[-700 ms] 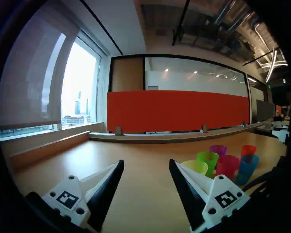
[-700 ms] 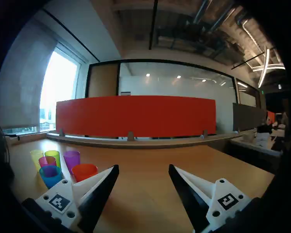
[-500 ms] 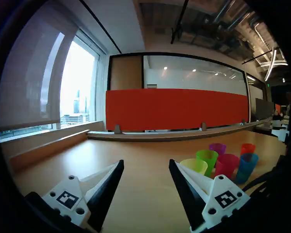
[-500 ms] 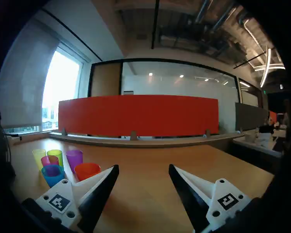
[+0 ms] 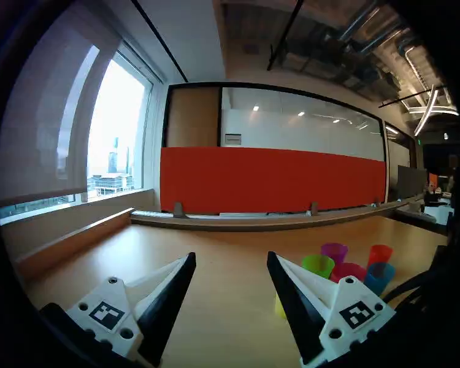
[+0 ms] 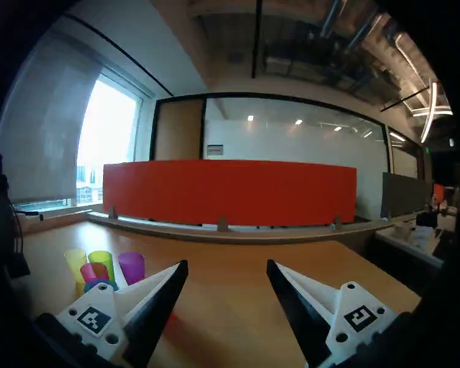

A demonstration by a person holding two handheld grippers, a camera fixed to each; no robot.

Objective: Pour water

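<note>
A cluster of coloured plastic cups stands on the wooden table [image 5: 224, 239]. In the left gripper view it sits low on the right: green cup [image 5: 319, 265], purple cup [image 5: 334, 251], orange cup [image 5: 379, 253], pink cup [image 5: 348, 271], blue cup [image 5: 377, 278]. A yellow cup [image 5: 279, 306] peeks from behind my right finger. My left gripper [image 5: 230, 257] is open and empty, left of the cups. In the right gripper view the cluster is low on the left: yellow cup [image 6: 75, 260], green cup [image 6: 100, 262], purple cup [image 6: 131, 267]. My right gripper [image 6: 226, 265] is open and empty. What the cups hold is hidden.
A red divider panel [image 5: 273, 179] runs along the table's far edge, also seen as the red panel [image 6: 230, 191]. A bright window [image 5: 110, 141] and a sill line the left side. Desks with clutter [image 6: 423, 224] stand beyond the table at the right.
In both views the cups have slid lower in the picture. In the left gripper view the yellow cup is now mostly behind my finger; in the right gripper view the orange cup is hidden. Both grippers stay open.
</note>
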